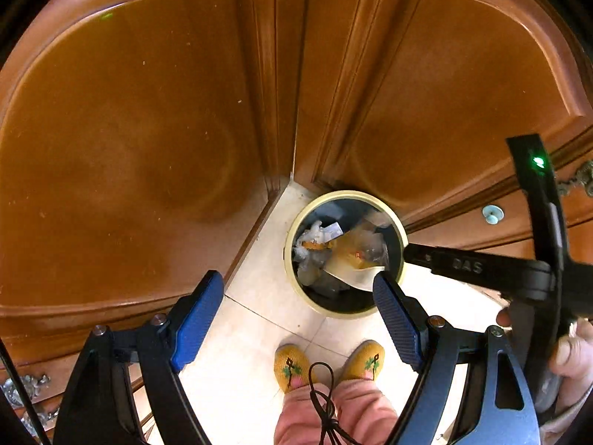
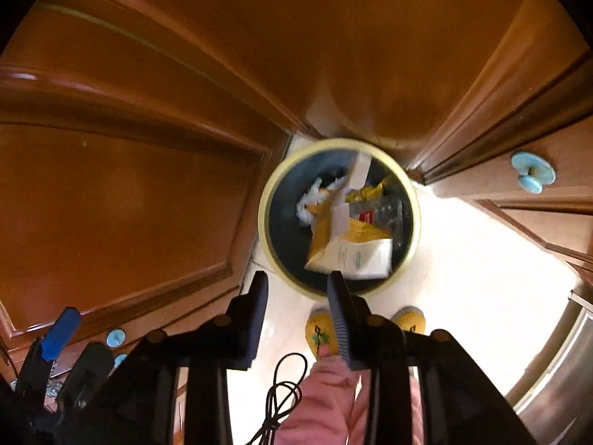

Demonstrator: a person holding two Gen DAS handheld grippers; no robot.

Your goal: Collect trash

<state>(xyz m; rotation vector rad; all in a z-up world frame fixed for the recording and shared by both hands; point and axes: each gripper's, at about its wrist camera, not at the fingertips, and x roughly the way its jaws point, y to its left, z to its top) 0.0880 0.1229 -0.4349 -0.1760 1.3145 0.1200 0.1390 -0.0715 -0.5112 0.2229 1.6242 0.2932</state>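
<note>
While I am holding both grippers over the trash bin (image 2: 409,244) in the corner between the wooden cabinet doors (image 1: 122,141), the white packet (image 2: 365,257) is lying on top of the wrappers inside, just past my right gripper (image 2: 298,289). Its jaws are standing partly apart with nothing pinched between them. The left gripper (image 1: 296,296) is hanging spread wide and empty. I am judging the packet light, soft and crinkly, best pinched by a flat edge.

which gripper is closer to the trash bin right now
Right. The right gripper hangs at the trash bin rim, jaws parted; the left gripper stands open, off to the bin's side.
</note>
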